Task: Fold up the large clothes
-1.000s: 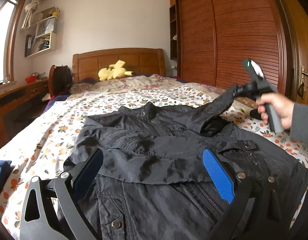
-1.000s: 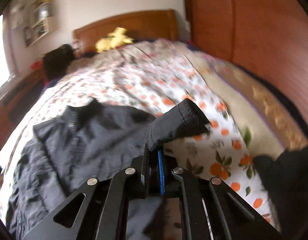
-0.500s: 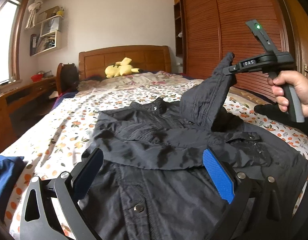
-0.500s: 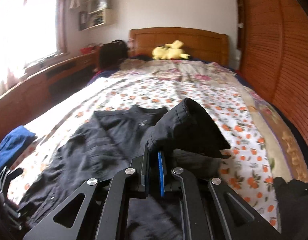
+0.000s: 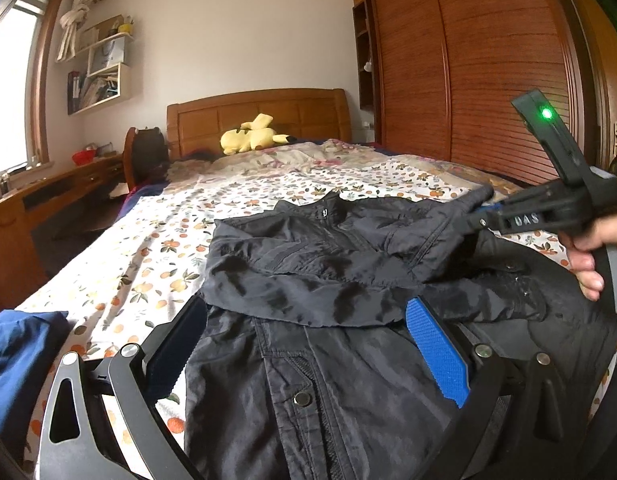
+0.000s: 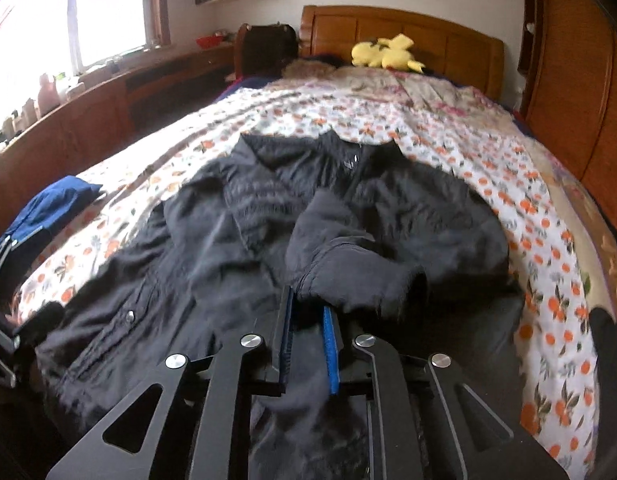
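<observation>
I held the sleeve (image 6: 348, 268) in the right tool (image 6: 308, 344), folding it across the jacket (image 5: 328, 280) at the bed's (image 5: 148, 272) near edge. The left tool (image 5: 304, 344) hovered wide, empty. Next: release, then flatten.

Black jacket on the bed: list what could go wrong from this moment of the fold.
1. The right gripper pinches only the cuff of the sleeve; the thin bite may slip before the sleeve lies flat on the black jacket.
2. The sleeve is bunched over the chest, so releasing here could leave a lumpy fold.
3. The left gripper is open and holds nothing, so the jacket could drag across the bedsheet.
</observation>
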A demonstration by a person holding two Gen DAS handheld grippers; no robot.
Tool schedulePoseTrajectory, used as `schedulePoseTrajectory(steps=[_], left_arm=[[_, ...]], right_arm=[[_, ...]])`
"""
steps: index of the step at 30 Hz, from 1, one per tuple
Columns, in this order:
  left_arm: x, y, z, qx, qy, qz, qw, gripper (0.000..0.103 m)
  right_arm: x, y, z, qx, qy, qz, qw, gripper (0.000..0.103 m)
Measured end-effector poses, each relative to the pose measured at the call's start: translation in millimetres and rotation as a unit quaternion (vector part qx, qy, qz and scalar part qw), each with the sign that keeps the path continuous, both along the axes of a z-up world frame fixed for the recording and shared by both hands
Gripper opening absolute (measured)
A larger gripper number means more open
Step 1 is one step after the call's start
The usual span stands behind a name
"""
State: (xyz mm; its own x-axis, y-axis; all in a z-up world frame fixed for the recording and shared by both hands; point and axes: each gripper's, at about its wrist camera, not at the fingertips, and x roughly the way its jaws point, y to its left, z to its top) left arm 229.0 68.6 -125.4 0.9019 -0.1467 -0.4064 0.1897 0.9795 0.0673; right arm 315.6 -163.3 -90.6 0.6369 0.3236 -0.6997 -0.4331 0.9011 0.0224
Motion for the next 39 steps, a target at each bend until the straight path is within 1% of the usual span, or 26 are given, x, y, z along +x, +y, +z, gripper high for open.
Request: schedulePoseTrajectory(steps=[2,3,5,6,7,12,16,19,22,25,29,31,33,34,35,36,37,38,39], left_arm=[[-1.2,-1.4,0.3,0.003,0.001,0.0,1.0,0.1],[-1.2,-2.2,0.3,0.004,0.001,0.0,1.0,0.1],[-1.7,-4.7,0.8,0.007,0.002,-0.001,1.0,0.1],[-1.7,-6.2,0.9,0.008,0.002,-0.002,1.0,0.1],[-2.0,-8.5,0.6,0.01,0.002,-0.004,0.9999,0.1],[-0.8,-21.9,-3.1,0.02,0.006,-0.013,0.9997,0.1],[2.6,-39.2,-7.3,0.029,0.012,-0.024,0.9992,0.1],[6.4,-52.8,-9.8,0.032,0.017,-0.033,0.9988,0.1],[14.0,-70.2,-12.3,0.036,0.024,-0.047,0.998,0.1],[24.7,-91.8,-16.1,0.038,0.035,-0.07,0.9962,0.1],[43.0,-121.3,-26.4,0.046,0.06,-0.1,0.9921,0.1],[50.5,-132.7,-32.4,0.048,0.071,-0.109,0.9904,0.09],[60.2,-144.9,-38.3,0.05,0.083,-0.117,0.9884,0.085],[63.4,-148.5,-40.3,0.05,0.086,-0.12,0.9878,0.08],[67.5,-153.5,-42.8,0.053,0.091,-0.123,0.9868,0.077],[70.8,-156.4,-44.5,0.055,0.096,-0.126,0.9859,0.069],[75.4,-159.9,-46.5,0.058,0.102,-0.128,0.9848,0.059],[78.1,-161.2,-48.0,0.059,0.104,-0.127,0.9846,0.056],[81.5,-161.6,-48.4,0.06,0.106,-0.126,0.9846,0.047]], right_arm=[[-6.1,-4.9,-4.4,0.005,0.009,-0.004,1.0,0.014],[-11.4,-7.6,-7.1,0.004,0.013,-0.004,1.0,0.015],[-21.1,-11.6,-10.7,0.001,0.015,-0.006,1.0,0.023],[-26.5,-13.9,-12.8,0.0,0.018,-0.007,1.0,0.033],[-32.0,-16.3,-14.0,-0.001,0.019,-0.009,1.0,0.037],[-57.3,-33.9,-20.4,-0.017,0.009,-0.015,1.0,0.04],[-66.8,-48.3,-27.2,-0.033,-0.001,-0.028,0.999,0.046],[-71.0,-57.0,-33.6,-0.043,-0.002,-0.034,0.998,0.046],[-75.5,-64.7,-37.8,-0.051,-0.004,-0.034,0.998,0.047],[-77.9,-70.9,-39.6,-0.055,-0.012,-0.038,0.998,0.048],[-77.0,-81.5,-43.5,-0.043,-0.014,-0.049,0.998,0.05],[-75.6,-83.7,-47.4,-0.04,-0.013,-0.051,0.998,0.05],[-74.2,-85.1,-51.5,-0.039,-0.011,-0.053,0.998,0.05],[-73.0,-85.8,-53.8,-0.039,-0.01,-0.053,0.998,0.05],[-71.8,-85.6,-55.3,-0.039,-0.009,-0.053,0.998,0.05],[-70.0,-86.0,-56.5,-0.038,-0.01,-0.053,0.998,0.05],[-69.7,-86.0,-57.0,-0.037,-0.011,-0.054,0.998,0.05],[-68.3,-86.0,-56.5,-0.036,-0.014,-0.055,0.998,0.05],[-66.7,-85.9,-55.5,-0.034,-0.018,-0.055,0.998,0.05]])
